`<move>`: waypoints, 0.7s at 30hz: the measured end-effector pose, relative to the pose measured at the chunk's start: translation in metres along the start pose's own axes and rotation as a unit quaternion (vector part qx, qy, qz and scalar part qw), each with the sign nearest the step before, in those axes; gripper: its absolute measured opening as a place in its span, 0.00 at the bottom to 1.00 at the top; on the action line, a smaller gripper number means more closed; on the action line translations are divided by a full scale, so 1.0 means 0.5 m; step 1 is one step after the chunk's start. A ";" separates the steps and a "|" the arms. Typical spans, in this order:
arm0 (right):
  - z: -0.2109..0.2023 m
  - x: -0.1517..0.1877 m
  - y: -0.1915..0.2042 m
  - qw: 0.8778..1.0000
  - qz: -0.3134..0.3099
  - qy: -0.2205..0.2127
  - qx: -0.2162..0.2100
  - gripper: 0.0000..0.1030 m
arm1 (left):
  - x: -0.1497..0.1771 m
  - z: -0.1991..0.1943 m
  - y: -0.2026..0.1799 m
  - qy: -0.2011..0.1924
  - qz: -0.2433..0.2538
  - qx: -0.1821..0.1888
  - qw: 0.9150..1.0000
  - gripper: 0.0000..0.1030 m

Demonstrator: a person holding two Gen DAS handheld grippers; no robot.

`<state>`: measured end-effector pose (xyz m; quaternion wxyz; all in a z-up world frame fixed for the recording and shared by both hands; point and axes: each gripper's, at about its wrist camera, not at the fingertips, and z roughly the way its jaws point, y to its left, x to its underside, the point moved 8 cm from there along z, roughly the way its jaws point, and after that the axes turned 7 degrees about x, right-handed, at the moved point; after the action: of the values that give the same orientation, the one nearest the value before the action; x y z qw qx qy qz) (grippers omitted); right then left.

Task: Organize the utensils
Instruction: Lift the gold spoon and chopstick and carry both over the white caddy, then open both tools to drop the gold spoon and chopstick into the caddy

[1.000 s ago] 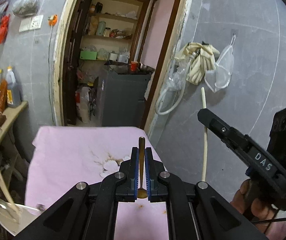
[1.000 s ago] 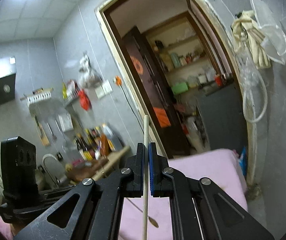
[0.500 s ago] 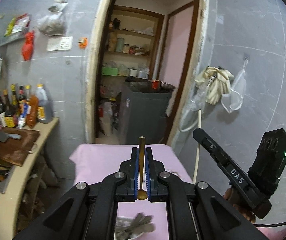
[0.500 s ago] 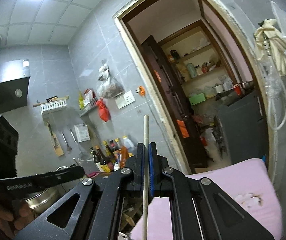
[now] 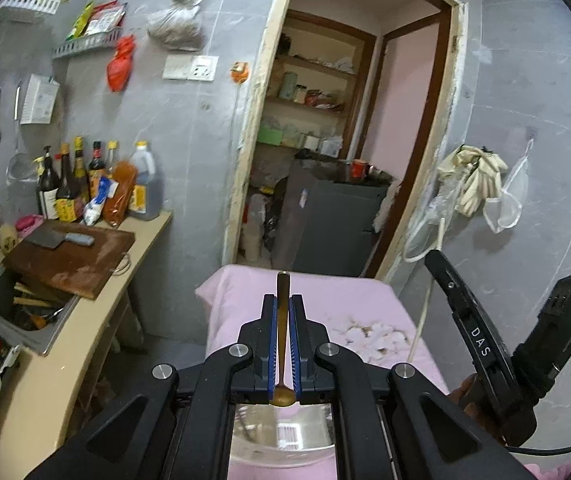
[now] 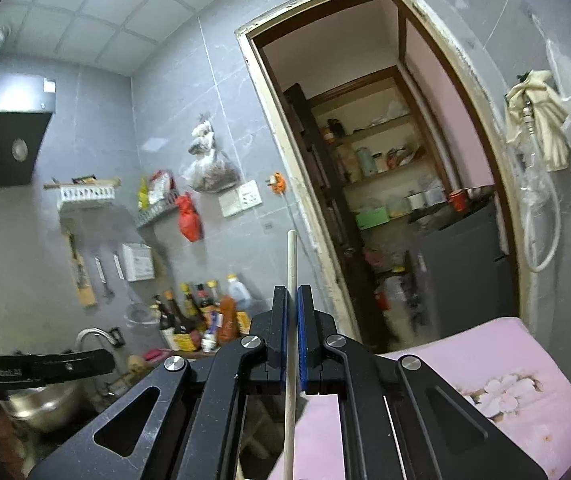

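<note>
My left gripper (image 5: 282,302) is shut on a brown, brass-coloured utensil (image 5: 283,320), gripped along its handle, which points forward while its rounded end sits near the camera. It hovers over a clear glass bowl (image 5: 281,444) on the pink-covered table (image 5: 317,300). My right gripper (image 6: 292,292) is shut on a pale wooden chopstick (image 6: 291,264) that stands upright through the jaws. In the left wrist view the right gripper (image 5: 439,258) is at the right with the chopstick (image 5: 421,320) hanging below it, a hand (image 5: 469,396) holding it.
A beige counter (image 5: 97,316) at the left carries a cutting board with a cleaver (image 5: 61,240), sauce bottles (image 5: 97,184) and a sink (image 5: 25,312) with wooden utensils. An open doorway (image 5: 325,140) lies straight ahead. Cloths hang on the right wall (image 5: 477,176).
Both grippers have swung sideways with their utensils still held. The left wrist view now takes in the counter, sink and bottles, and the glass bowl lies under the left gripper.
</note>
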<state>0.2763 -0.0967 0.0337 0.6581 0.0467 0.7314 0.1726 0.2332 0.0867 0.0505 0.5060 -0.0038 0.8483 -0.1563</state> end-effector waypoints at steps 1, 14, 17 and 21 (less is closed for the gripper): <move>-0.002 0.010 0.000 1.000 -0.004 0.000 0.010 0.04 | 0.012 0.005 0.010 0.004 0.000 -0.002 1.000 0.06; 0.028 0.100 -0.017 0.998 0.000 0.016 0.060 0.04 | 0.107 0.061 0.050 0.039 0.026 -0.009 0.999 0.06; 0.034 0.114 -0.022 0.998 0.001 0.019 0.063 0.04 | 0.124 0.075 0.049 0.050 0.030 -0.003 0.998 0.06; 0.040 0.130 -0.025 0.997 0.009 0.031 0.065 0.04 | 0.149 0.089 0.047 0.067 0.034 0.003 0.997 0.06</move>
<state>0.2893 -0.0856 -0.0332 0.6289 0.0900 0.7609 0.1320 0.2388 0.0850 -0.0393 0.4533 0.0371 0.8792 -0.1418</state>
